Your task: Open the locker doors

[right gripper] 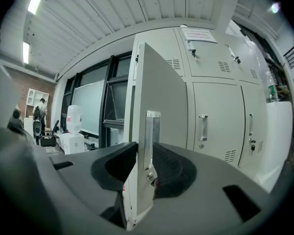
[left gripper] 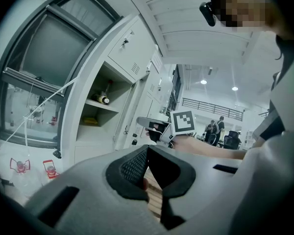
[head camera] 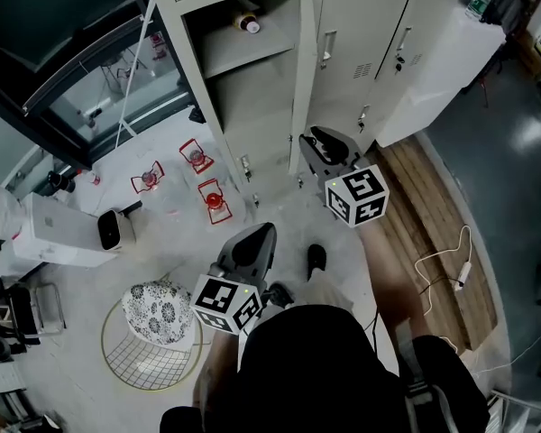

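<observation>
1. Right gripper jaws stand fairly wide, yet they press on both faces of the open door at its free edge.
2. Lockers rise beyond the jaws, and two shut doors stand just right of them.
3. Door looks like thin sheet steel: stiff, light and smooth-painted. It would likely slip under flat pads and swing easily on its hinges.
4. Handle, upright between the jaws, seems the surest hold on each door.
5. Left gripper jaws meet at the tips, empty, well short of the lockers.
</observation>
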